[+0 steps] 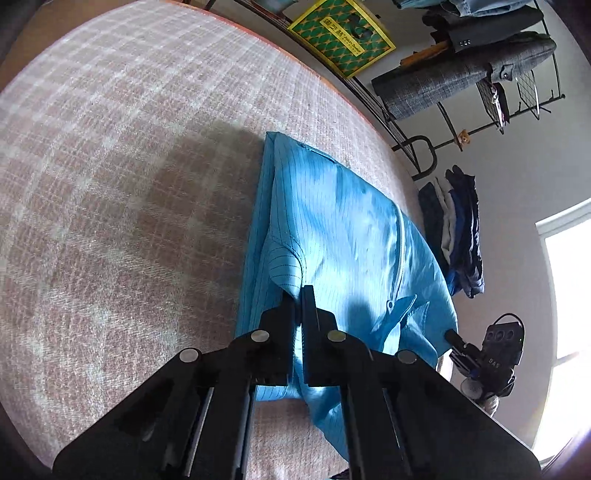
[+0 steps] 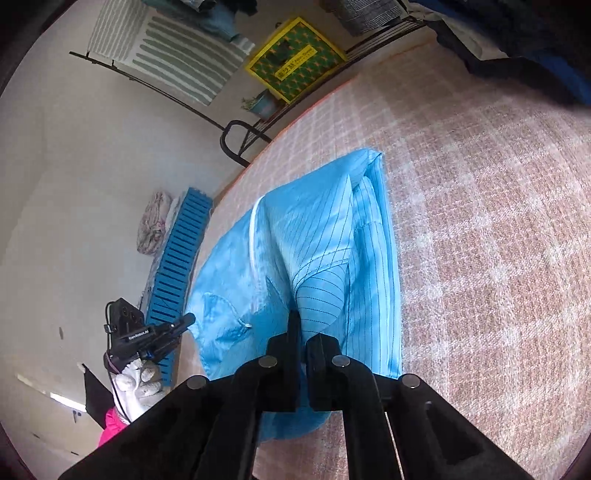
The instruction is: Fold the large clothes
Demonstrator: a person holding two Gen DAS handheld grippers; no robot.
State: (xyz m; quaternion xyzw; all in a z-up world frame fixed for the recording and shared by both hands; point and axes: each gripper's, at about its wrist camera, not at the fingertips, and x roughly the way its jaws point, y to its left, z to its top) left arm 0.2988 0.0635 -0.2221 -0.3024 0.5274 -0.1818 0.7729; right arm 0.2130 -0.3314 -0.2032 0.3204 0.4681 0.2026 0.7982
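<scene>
A light blue pinstriped garment (image 1: 343,236) with a white zipper lies partly folded on a pink plaid bed cover (image 1: 122,206). My left gripper (image 1: 298,295) is shut on a raised fold of the garment near its shoulder seam. In the right wrist view the same garment (image 2: 321,236) lies on the cover, and my right gripper (image 2: 301,325) is shut on a lifted fold of it. The right gripper also shows in the left wrist view (image 1: 452,338) at the garment's far edge. The left gripper shows in the right wrist view (image 2: 186,319), held by a white-gloved hand.
A black metal bed frame (image 1: 417,147) borders the bed. A clothes rack with hanging jackets (image 1: 461,77) and a yellow-green box (image 1: 341,35) stand beyond it. A pile of dark clothes (image 1: 458,229) lies beside the bed. A blue slatted crate (image 2: 177,266) stands by the wall.
</scene>
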